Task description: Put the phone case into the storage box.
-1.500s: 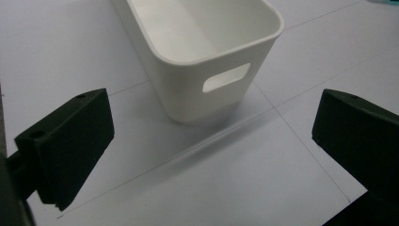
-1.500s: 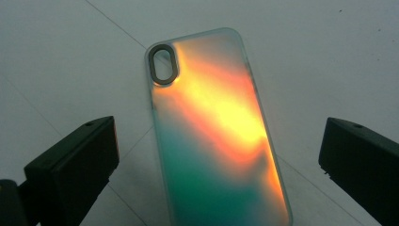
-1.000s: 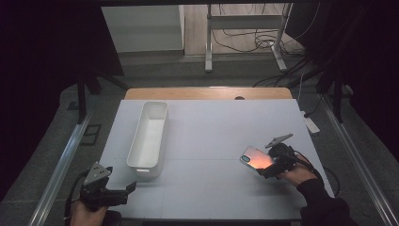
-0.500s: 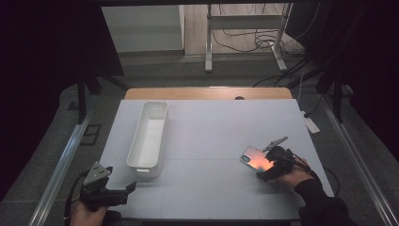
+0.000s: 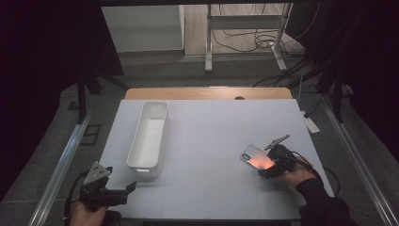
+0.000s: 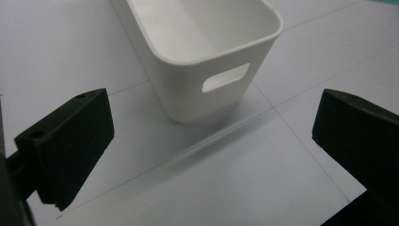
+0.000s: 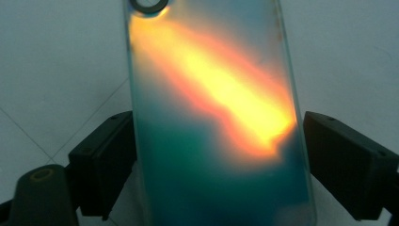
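- Step in hand: pickup. Right gripper (image 5: 273, 165) has just been closing its 2 jaws; they now clasp the long edges of the glossy iridescent teal-orange phone case (image 7: 216, 122), low over the pale grey table (image 5: 211, 141), right-front area.
- Left gripper (image 5: 106, 190) hangs released, nothing between jaws, near the long white plastic bin w/ cut-out handle (image 6: 207, 52).
- Next, prob.: lift the case level, carry it across to the bin; slick edges could slip.

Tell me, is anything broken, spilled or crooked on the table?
Nothing looks broken or spilled. The phone case lies slanted on the table, its orange glow just a reflection, and the right gripper has just been closing on its sides. The white bin stands upright, empty inside.
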The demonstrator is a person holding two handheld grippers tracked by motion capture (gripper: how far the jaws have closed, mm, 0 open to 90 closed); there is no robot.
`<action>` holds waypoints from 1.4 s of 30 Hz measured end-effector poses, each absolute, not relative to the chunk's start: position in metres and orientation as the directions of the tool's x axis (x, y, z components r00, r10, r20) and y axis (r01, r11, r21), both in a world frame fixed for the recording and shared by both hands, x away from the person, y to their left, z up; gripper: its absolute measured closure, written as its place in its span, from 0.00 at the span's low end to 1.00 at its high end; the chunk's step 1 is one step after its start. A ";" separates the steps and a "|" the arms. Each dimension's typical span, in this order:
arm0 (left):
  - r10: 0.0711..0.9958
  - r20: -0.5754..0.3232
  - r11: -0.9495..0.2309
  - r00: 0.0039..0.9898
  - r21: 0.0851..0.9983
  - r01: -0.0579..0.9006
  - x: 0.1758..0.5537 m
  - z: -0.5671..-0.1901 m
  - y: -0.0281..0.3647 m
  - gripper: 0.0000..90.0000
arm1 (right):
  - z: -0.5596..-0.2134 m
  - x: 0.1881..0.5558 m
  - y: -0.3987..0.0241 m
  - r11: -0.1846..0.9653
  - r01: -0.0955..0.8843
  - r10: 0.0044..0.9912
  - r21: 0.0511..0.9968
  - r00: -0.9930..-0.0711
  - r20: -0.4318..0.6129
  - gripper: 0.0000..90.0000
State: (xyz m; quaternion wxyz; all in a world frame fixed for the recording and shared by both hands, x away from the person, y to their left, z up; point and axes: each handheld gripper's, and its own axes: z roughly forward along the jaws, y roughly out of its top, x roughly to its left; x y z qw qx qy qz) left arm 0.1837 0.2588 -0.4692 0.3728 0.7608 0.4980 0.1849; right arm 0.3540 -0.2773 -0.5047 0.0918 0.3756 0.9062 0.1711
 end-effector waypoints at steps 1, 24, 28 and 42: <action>0.896 -0.091 -0.224 0.434 0.751 0.621 0.184 -0.469 0.259 0.00 | -0.504 0.354 -0.277 0.660 0.650 0.712 0.376 -0.701 -0.038 0.17; 0.891 -0.123 -0.201 0.438 0.758 0.621 0.184 -0.469 0.262 0.01 | -0.498 0.352 -0.282 0.599 0.688 0.755 0.408 -0.656 -0.002 0.18; 0.891 -0.119 -0.204 0.439 0.758 0.620 0.184 -0.469 0.261 0.01 | -0.496 0.351 -0.283 0.592 0.685 0.755 0.426 -0.656 0.006 0.18; 0.888 -0.096 -0.233 0.451 0.750 0.619 0.185 -0.468 0.258 0.00 | -0.481 0.344 -0.284 0.557 0.650 0.740 0.517 -0.671 0.046 0.19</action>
